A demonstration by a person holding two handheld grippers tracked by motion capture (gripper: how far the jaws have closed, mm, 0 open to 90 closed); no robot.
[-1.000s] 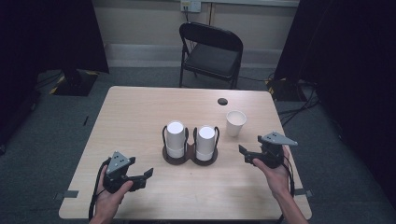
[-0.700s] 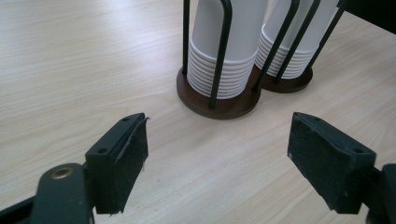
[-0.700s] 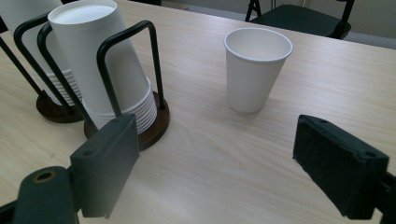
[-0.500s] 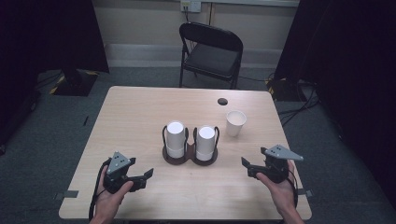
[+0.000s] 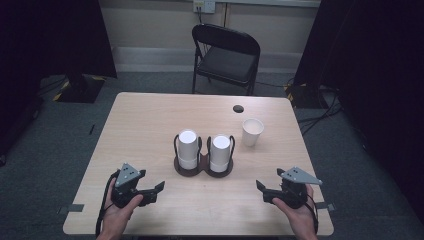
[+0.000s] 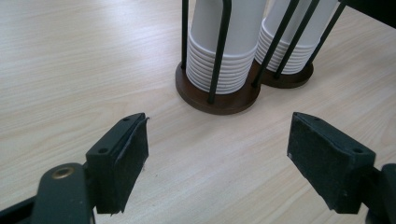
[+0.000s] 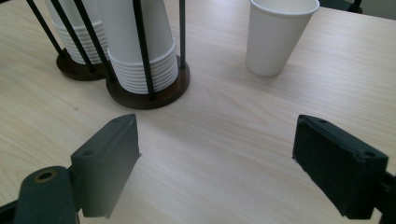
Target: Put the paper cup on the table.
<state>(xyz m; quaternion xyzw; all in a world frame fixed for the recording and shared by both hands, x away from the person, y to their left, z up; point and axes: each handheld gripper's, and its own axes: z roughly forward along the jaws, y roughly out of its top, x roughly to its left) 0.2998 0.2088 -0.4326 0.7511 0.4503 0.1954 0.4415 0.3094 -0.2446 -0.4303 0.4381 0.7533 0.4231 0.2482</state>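
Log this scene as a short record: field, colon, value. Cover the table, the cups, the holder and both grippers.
surface: wooden table, small dark disc near far edge
cup holder: double wire rack at table centre, two stacks of white cups upside down
loose cup: single white cup, upright, right of rack, apart from it
left gripper: open, holding nothing, near front edge
right gripper: open, holding nothing, near front edge

High cam overhead; gripper cams share cup rack [image 5: 202,167], prob
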